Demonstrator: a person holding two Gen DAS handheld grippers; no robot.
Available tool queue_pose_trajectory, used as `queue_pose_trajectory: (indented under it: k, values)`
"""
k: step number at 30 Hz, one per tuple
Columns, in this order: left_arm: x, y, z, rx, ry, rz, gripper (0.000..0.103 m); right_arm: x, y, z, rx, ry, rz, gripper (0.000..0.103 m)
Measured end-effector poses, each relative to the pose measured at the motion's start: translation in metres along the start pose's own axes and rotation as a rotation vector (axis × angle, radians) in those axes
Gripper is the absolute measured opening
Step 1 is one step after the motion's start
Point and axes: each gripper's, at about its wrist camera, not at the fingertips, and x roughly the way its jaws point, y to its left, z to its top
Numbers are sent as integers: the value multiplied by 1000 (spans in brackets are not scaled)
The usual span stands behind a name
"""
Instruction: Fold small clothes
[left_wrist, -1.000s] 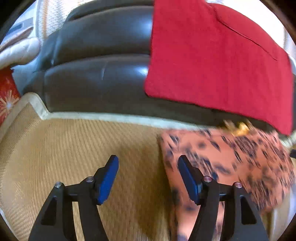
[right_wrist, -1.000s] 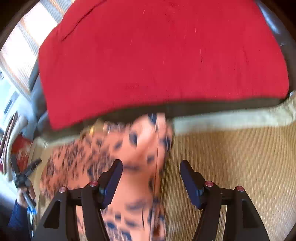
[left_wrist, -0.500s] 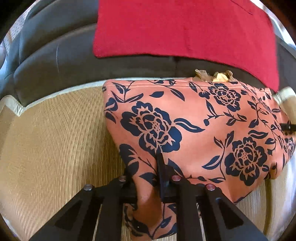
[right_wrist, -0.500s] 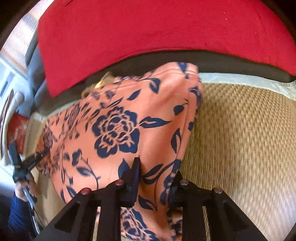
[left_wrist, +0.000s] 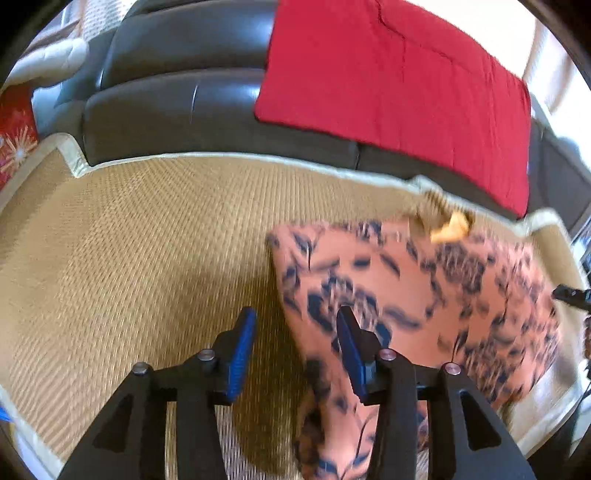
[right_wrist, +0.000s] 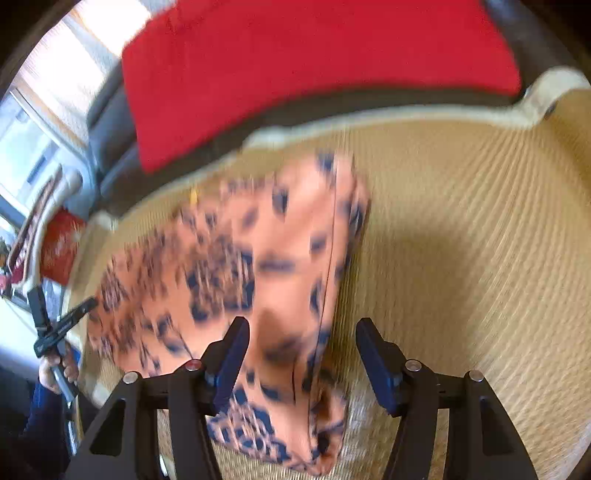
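Lying limp, the orange cotton garment with navy flowers (left_wrist: 424, 295) is sagging—grab hems; left gripper (left_wrist: 295, 347) and right gripper (right_wrist: 301, 354) are just opening, released.

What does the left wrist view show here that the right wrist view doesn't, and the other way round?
Only the left wrist view shows the left tongs up close, open over the mat's bare weave. Only the right shows the right tongs, open, the person's hand and a bright window. Both share the floral garment, the woven mat, the red blanket and the dark sofa.
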Motion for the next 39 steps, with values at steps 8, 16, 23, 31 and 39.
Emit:
queue_pose_trajectory:
  k: [8, 16, 23, 31, 39]
  values:
    - [37, 1, 19, 13, 26, -39, 46, 50, -15, 48, 86, -12, -3, 65]
    - [61, 8, 31, -19, 96, -15, 48, 49, -23, 50, 56, -4, -23, 64]
    - [55, 8, 43, -24, 68, -22, 3, 62, -13, 54, 3, 46, -70, 14]
    - [-28, -38, 58, 184, -190, 18, 3, 1, 32, 55, -123, -98, -127, 6]
    - [7, -30, 99, 173, -215, 40, 3, -28, 19, 87, -67, -235, -152, 6]
